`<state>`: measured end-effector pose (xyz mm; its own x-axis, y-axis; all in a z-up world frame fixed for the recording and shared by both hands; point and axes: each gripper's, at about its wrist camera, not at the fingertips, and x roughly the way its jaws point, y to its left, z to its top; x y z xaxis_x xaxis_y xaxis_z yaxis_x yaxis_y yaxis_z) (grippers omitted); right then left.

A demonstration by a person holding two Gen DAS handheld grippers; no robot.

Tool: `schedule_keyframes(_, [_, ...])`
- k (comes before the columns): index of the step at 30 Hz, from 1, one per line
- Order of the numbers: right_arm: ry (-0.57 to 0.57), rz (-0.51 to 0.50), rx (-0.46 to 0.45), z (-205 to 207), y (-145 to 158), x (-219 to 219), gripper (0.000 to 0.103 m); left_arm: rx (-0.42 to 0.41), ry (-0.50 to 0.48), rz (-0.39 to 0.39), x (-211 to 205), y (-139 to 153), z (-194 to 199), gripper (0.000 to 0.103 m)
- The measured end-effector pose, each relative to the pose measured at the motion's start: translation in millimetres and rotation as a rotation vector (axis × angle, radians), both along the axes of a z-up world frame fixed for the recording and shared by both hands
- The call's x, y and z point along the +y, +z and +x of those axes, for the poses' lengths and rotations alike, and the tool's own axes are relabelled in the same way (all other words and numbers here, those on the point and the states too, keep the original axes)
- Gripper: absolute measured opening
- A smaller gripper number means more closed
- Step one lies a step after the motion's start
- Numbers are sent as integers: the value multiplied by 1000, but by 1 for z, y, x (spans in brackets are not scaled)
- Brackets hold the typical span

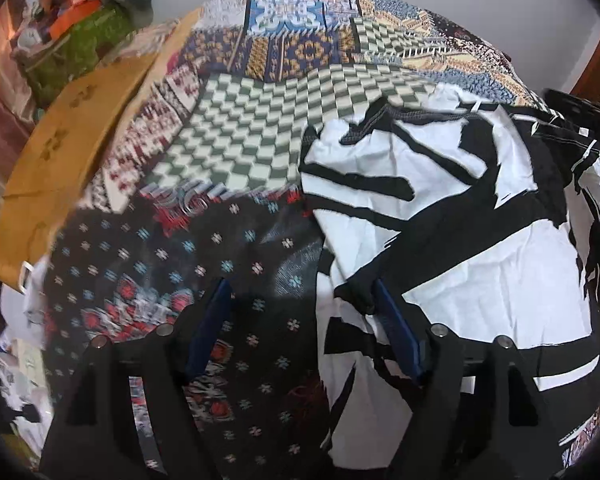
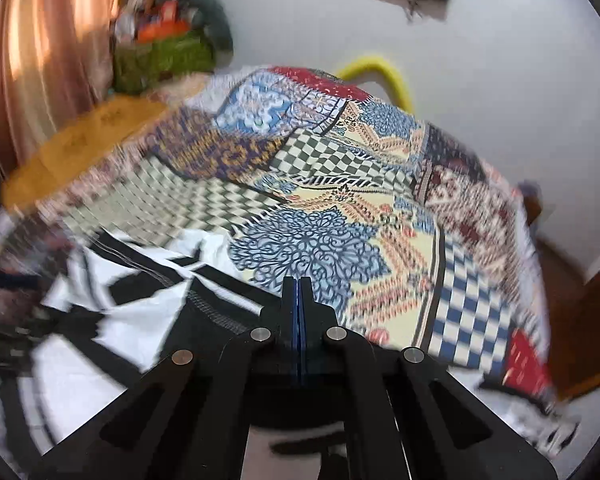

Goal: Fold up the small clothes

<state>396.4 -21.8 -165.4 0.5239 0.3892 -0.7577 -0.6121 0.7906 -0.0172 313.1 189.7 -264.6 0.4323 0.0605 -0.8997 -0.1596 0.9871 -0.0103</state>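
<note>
Currently we hold the left claw (image 1: 302, 294) apart, its right finger touching the black-and-white garment (image 1: 440, 216); right claw (image 2: 298, 292) together, empty, beside its edge.

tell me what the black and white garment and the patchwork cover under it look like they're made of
Black and white garment: seemingly thin matte woven or knit fabric, likely cotton or a blend; it creases softly and shows a stitched hem.
Patchwork cover: seemingly flat printed cloth, not pieced; the checks and florals lie smooth and matte without raised seams, though blur leaves this uncertain.
</note>
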Motion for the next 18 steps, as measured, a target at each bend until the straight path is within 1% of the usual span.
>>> schedule_keyframes(1, [5, 47, 23, -5, 7, -11, 2, -16, -1, 8, 0, 7, 0, 74])
schedule_keyframes(3, [20, 87, 46, -15, 14, -25, 6, -48, 13, 5, 3, 20, 5, 74])
schedule_keyframes(4, [29, 104, 58, -22, 16, -33, 14, -59, 26, -7, 6, 26, 9, 74])
schedule_keyframes(5, [35, 112, 71, -27, 16, -40, 24, -65, 32, -20, 8, 29, 14, 74])
schedule_keyframes(6, [38, 114, 81, -33, 14, -45, 29, -67, 38, -35, 9, 31, 20, 74])
schedule_keyframes(7, [43, 113, 93, -37, 11, -47, 36, -63, 43, -55, 9, 32, 28, 74])
schedule_keyframes(9, [63, 104, 109, -45, 3, -49, 37, -51, 29, -101, 4, 30, 40, 74])
schedule_keyframes(10, [81, 83, 118, -48, -2, -49, 37, -45, 15, -119, 0, 28, 47, 74])
schedule_keyframes(11, [92, 62, 119, -50, -7, -49, 38, -37, 0, -121, -8, 25, 53, 74])
schedule_keyframes(12, [102, 21, 113, -51, -14, -46, 38, -25, -8, -101, -15, 21, 60, 74])
schedule_keyframes(13, [101, -21, 99, -51, -19, -46, 38, -11, -12, -63, -21, 16, 67, 74])
schedule_keyframes(15, [75, -116, 53, -49, -29, -46, 39, 18, -7, -2, -28, 5, 75, 74])
schedule_keyframes(16, [48, -162, 25, -44, -33, -50, 39, 30, 1, 11, -28, -1, 79, 74])
schedule_keyframes(18, [7, -178, 13, -37, -37, -64, 39, 38, 18, 14, -21, -7, 83, 75])
